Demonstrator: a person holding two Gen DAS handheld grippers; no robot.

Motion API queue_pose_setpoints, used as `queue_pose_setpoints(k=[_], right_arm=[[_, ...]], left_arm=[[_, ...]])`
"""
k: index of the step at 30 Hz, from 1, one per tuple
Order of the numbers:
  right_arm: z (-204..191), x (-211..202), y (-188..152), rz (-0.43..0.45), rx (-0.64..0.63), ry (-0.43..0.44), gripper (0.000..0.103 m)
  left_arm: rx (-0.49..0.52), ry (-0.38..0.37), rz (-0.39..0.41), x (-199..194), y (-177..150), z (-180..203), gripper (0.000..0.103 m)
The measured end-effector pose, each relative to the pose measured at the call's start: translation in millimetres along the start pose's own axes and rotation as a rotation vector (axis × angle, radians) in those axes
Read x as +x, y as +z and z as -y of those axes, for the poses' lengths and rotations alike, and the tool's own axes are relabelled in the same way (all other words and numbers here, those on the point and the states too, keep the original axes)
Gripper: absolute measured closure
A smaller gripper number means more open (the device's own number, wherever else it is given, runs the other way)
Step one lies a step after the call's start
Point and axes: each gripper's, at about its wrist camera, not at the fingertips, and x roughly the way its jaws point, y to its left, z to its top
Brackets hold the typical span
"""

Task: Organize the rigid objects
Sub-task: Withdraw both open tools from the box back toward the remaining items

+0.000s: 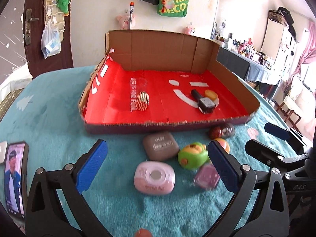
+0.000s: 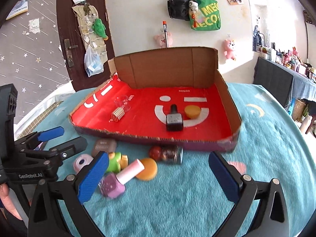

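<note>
Both of your grippers are spread wide with nothing between the blue pads. Your left gripper [image 1: 158,165] hovers over the teal blanket [image 1: 59,102], with the pink case [image 1: 154,177] between its fingers on the cloth and the brown case [image 1: 161,145] just beyond it at 12 o'clock. Both cases carry embossed lettering, too blurred to read. At 2 o'clock from the pink case sits the green toy [image 1: 192,155], and the pink polish bottle [image 1: 206,177] lies touching your right-hand pad.

Your right gripper [image 2: 158,174] hangs empty as well; "GenRobot.AI" reads on the other gripper's body at its 9 o'clock. The pink polish [image 2: 118,181] lies on its side just beside the left pad, its cap resting against the orange disc [image 2: 147,168]. A dark red jar [image 2: 167,155] lies at 12 o'clock, close against the tray's front wall.

The cardboard tray [image 2: 197,146] has a red floor printed with a white smiley and "MINISO". Inside it, a black polish bottle [image 2: 174,119] lies beside a yellow disc [image 2: 192,111] at its 2 o'clock, and a clear tube of gold sticks [image 2: 119,112] lies at 9 o'clock. On the wall hangs a green bag [image 2: 206,17], lettering partly hidden: "MEC", "ECO". A phone [image 1: 14,177] lies at the blanket's left edge.
</note>
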Motion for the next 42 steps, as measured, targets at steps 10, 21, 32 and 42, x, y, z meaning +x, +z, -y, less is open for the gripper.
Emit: queue_pose_setpoints(k=[10,21,32,42], right_arm=[[-2,1,-27,-0.057,-0.004,-0.035,0.000],[-1,8,-51,-0.119,0.003,-0.064,0.000],[-6,13,-64,-0.154,-0.009,-0.088,0.000],[-18,19,-58,-0.155,0.004,-0.017,0.000]], left_arm=[[0.002,0.004,-0.054,-5,-30,2,0.000],[-0.004,0.009,-0.122,0,-59,0,0.000],[-0.004,0.028,-0.132,3,-67,-4,0.000],[-0.009,0.059,-0.131,18,-54,-10,0.000]])
